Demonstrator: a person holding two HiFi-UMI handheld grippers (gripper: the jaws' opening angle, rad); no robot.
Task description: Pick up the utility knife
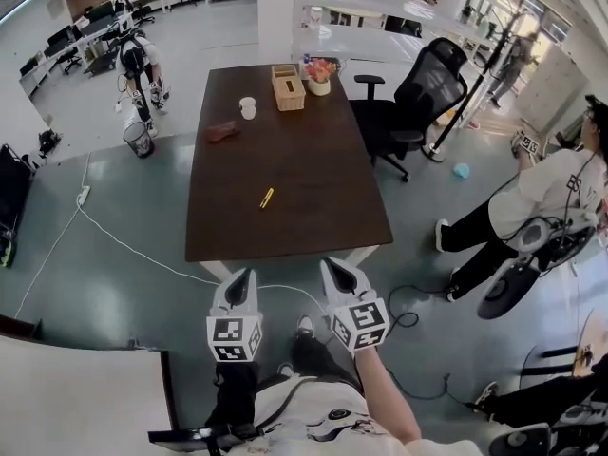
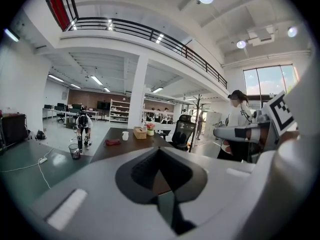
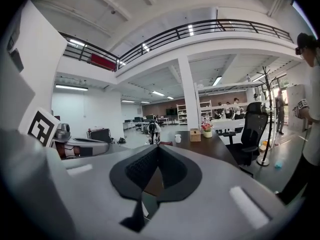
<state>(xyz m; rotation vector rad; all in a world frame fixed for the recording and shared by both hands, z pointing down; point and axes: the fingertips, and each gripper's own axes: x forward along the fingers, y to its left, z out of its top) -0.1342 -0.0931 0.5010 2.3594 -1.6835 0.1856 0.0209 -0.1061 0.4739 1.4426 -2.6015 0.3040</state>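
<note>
The utility knife (image 1: 267, 198) is a small yellow tool lying near the middle of the dark brown table (image 1: 313, 221). My left gripper (image 1: 245, 276) and right gripper (image 1: 334, 267) hang side by side just short of the table's near edge, above the floor and well back from the knife. Both are shut with nothing between the jaws. In the left gripper view the left gripper (image 2: 159, 151) points along the table (image 2: 116, 149). In the right gripper view the right gripper (image 3: 157, 149) does the same. The jaws hide the knife in both gripper views.
At the table's far end stand a white cup (image 1: 248, 107), a wicker box (image 1: 288, 87), a flower pot (image 1: 320, 74) and a reddish-brown object (image 1: 221, 132). A black office chair (image 1: 418, 93) is at the right side. A person (image 1: 556, 202) is at the right. A cable (image 1: 114, 240) crosses the floor.
</note>
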